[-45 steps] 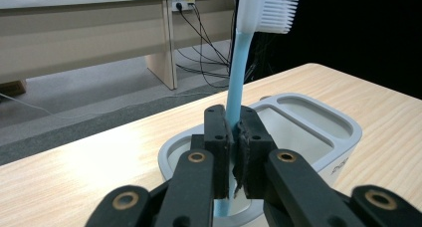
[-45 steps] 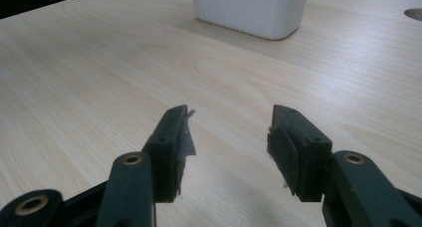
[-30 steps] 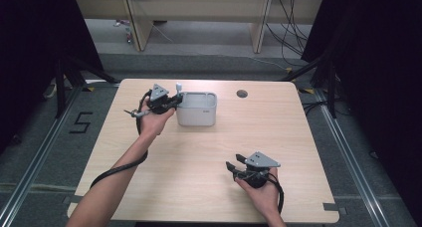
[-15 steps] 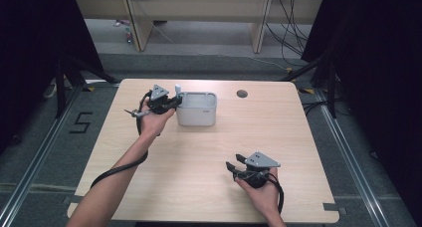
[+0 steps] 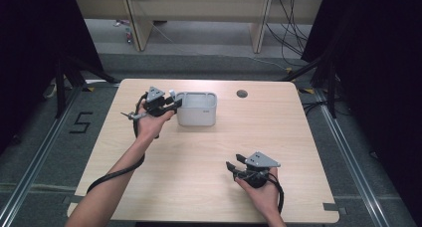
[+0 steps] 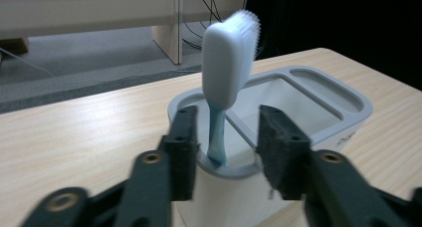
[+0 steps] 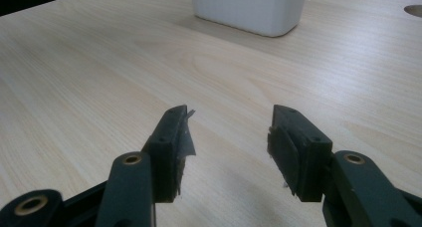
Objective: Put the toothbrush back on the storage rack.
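Note:
A white toothbrush (image 6: 226,62) with a pale blue neck stands upright, head up, in the round hole at the near end of a white holder with a grey rim (image 6: 318,95). My left gripper (image 6: 226,137) is open, its jaws standing either side of the brush's neck just above the rim, with a gap on both sides. In the high view the holder (image 5: 198,109) sits at the table's far middle, with the left gripper (image 5: 175,103) at its left end and the toothbrush head (image 5: 171,93) just above it. My right gripper (image 5: 233,162) rests open near the front right, with nothing in it (image 7: 229,127). The holder (image 7: 249,8) lies far ahead of it.
A dark round cable hole (image 5: 242,93) sits in the wooden table (image 5: 199,152) behind and to the right of the holder. Wooden shelving (image 5: 199,8) stands on the floor beyond the table. Black stands flank both sides.
The left gripper has shifted only slightly by the holder's left end. The right gripper has stayed where it was.

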Action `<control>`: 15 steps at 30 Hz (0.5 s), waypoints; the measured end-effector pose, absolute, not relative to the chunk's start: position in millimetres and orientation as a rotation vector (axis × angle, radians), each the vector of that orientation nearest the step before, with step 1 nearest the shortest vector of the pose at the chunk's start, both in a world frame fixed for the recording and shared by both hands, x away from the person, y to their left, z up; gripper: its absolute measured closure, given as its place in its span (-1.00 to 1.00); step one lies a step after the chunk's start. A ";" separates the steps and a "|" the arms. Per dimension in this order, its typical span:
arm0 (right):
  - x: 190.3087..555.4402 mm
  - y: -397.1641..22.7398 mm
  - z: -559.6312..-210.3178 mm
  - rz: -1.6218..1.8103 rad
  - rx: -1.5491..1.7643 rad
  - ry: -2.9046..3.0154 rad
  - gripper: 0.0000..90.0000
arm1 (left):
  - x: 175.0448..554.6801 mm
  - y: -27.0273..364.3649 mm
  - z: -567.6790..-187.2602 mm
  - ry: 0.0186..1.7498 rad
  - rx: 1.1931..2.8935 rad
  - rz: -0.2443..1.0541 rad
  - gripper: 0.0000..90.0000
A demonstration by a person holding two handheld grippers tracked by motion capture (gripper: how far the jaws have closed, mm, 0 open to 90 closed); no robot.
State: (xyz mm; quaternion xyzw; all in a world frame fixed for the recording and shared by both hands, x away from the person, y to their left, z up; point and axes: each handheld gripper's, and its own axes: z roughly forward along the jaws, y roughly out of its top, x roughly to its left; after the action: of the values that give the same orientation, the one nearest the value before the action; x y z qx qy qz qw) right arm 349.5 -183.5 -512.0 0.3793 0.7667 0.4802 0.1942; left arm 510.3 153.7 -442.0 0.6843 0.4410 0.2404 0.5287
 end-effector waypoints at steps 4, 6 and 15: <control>348.9 -182.6 -512.9 1.369 1.085 2.145 0.11 | 504.6 159.0 -441.6 1.062 1.629 0.574 0.08; 348.3 -183.7 -512.0 1.349 1.084 2.144 0.11 | 501.5 162.1 -442.2 1.064 1.633 0.575 0.05; 349.8 -184.7 -512.5 1.367 1.071 2.152 0.11 | 479.8 178.2 -451.1 1.054 1.649 0.578 -0.05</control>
State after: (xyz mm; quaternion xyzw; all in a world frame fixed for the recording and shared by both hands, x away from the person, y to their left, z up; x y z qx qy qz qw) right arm 349.8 -184.7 -512.5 0.3804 0.7644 0.4856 0.1873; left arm 479.8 178.2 -451.1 0.6887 0.4403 0.2412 0.5231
